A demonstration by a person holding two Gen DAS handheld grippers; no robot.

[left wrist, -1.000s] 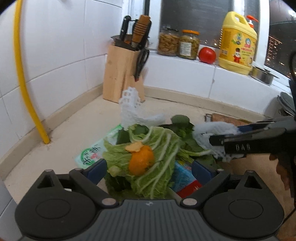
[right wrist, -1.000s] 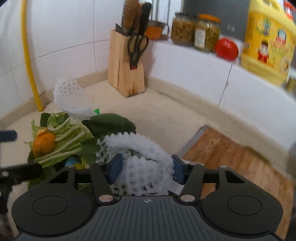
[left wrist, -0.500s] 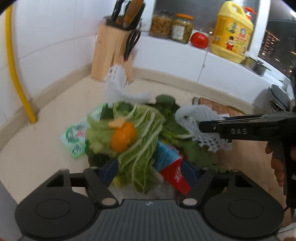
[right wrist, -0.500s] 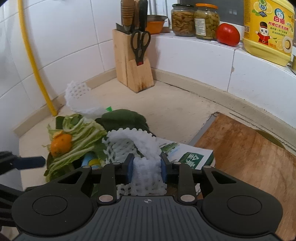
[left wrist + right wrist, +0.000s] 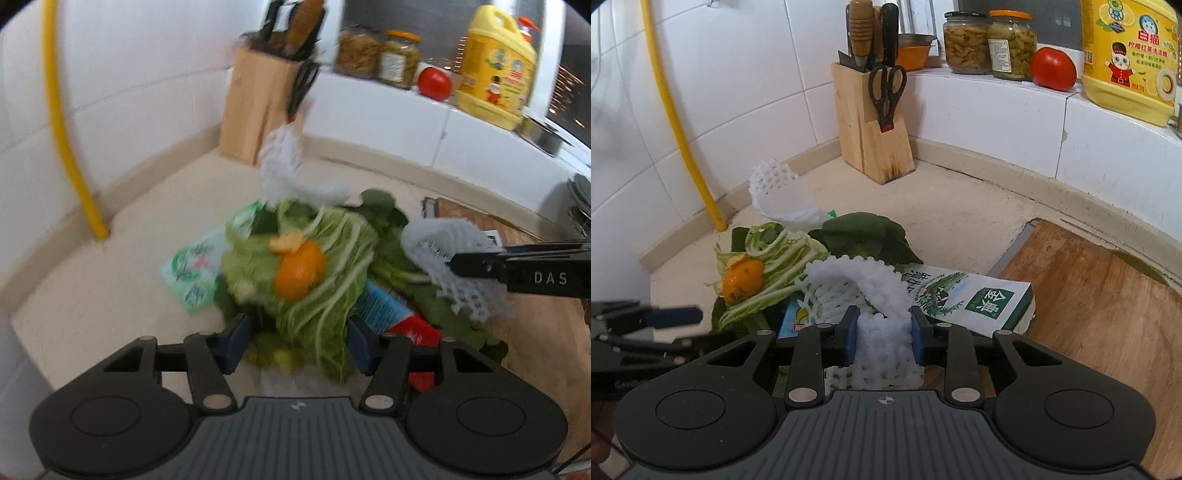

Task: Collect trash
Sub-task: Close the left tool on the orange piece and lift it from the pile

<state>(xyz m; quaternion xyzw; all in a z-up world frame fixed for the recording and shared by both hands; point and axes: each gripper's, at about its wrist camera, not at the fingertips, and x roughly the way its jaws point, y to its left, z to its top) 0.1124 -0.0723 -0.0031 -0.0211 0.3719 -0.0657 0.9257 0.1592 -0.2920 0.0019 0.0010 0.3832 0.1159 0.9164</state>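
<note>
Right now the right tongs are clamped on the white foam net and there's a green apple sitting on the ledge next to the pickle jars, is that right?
Not quite. The right tongs are clamped on the foam net, but the fruit on the ledge beside the jars is a red tomato, not a green apple. The right wrist view shows it clearly.

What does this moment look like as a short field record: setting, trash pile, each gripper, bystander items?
setting: tiled kitchen counter corner
trash pile: cabbage leaves with orange peel on top, dark greens, milk carton, green wrapper, second foam net behind
left gripper: jaws closing around the cabbage leaves
right gripper: shut on white foam fruit net
bystander items: knife block, two jars, tomato, yellow detergent jug, cutting board
</note>
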